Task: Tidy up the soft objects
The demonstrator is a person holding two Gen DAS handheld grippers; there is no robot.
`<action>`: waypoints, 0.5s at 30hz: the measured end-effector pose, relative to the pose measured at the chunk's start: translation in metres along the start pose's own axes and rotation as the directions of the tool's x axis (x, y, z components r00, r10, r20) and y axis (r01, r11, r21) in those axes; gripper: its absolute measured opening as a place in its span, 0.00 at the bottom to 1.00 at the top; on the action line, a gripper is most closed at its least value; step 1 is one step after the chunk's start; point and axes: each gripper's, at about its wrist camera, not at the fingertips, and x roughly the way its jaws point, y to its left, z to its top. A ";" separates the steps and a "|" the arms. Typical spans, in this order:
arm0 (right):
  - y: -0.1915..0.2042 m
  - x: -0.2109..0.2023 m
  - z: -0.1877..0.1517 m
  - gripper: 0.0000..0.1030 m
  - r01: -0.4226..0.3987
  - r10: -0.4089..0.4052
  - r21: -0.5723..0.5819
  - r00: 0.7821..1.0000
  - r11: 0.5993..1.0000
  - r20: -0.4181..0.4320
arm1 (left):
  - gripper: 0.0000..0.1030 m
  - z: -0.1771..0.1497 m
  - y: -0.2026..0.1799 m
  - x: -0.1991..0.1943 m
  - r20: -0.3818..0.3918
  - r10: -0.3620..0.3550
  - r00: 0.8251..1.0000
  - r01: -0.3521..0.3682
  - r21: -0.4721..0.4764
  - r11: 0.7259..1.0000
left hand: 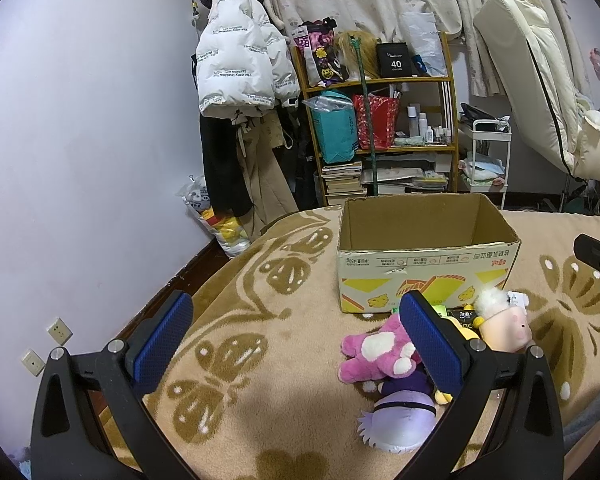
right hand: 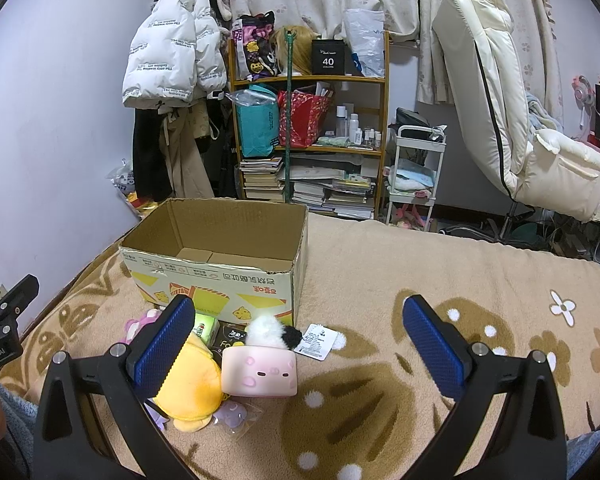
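An open, empty cardboard box stands on the bed. In front of it lie soft toys: a pink plush, a purple plush, a yellow plush and a pink block-shaped pig plush with a white pompom. My left gripper is open and empty, above the blanket left of the toys. My right gripper is open and empty, with the pig plush just inside its left finger.
A beige patterned blanket covers the bed. Small packets and a paper tag lie by the box. Behind stand a cluttered shelf, hanging coats, a white cart and a cream chair.
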 end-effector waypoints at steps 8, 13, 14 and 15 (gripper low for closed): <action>0.000 0.000 0.000 1.00 -0.001 0.001 0.000 1.000 1.000 0.000 | 0.99 -0.001 -0.002 0.001 0.000 0.001 1.000 -0.001 -0.001 1.000; 0.000 0.000 0.000 1.00 0.000 0.000 0.000 1.000 1.000 0.001 | 0.99 -0.001 -0.001 0.000 0.000 0.001 1.000 -0.001 0.000 1.000; 0.000 0.000 0.000 1.00 0.000 0.000 0.000 1.000 1.000 0.001 | 0.99 -0.001 -0.001 0.000 0.000 0.002 1.000 -0.002 0.001 1.000; 0.000 0.000 0.000 1.00 -0.001 0.001 0.000 1.000 1.000 0.001 | 0.99 -0.001 -0.002 0.001 0.000 0.002 1.000 -0.002 0.000 1.000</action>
